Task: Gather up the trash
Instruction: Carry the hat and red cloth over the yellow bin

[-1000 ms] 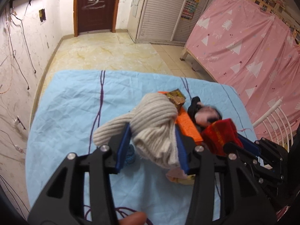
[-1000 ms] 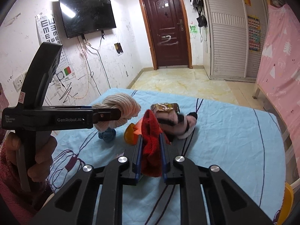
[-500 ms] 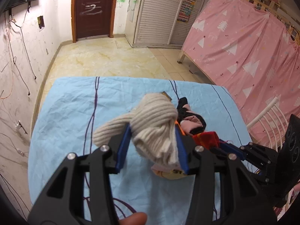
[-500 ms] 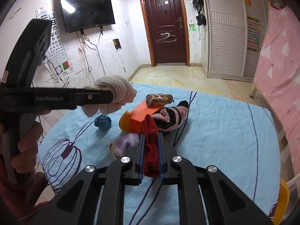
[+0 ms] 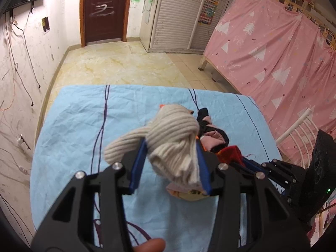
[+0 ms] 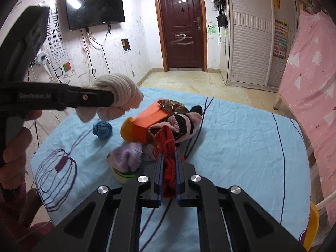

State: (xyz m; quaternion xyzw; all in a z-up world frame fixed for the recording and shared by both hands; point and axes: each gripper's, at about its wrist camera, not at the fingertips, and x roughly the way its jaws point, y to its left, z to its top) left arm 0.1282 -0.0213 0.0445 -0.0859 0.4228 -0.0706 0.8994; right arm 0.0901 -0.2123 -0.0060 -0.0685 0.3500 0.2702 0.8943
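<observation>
A light blue sheet [image 6: 241,138] with purple line drawings covers the table, in a room with a dark door [image 6: 181,24] and a wall TV [image 6: 93,5]. The left gripper [image 5: 169,157] is clamped on a knotted beige sock [image 5: 174,138], held clear above the sheet. The right gripper [image 6: 169,168] has its pads pressed together on a red cloth [image 6: 167,147], which sticks up out of the jaws. Just beyond it lies the pile: an orange box [image 6: 150,121] with a crumpled wrapper [image 6: 171,105] on top, a black-and-pink sock [image 6: 189,121] against the box, and a lilac sock [image 6: 127,156] resting on what may be a yellow packet. A blue ball [image 6: 102,127] lies apart, to the left.
</observation>
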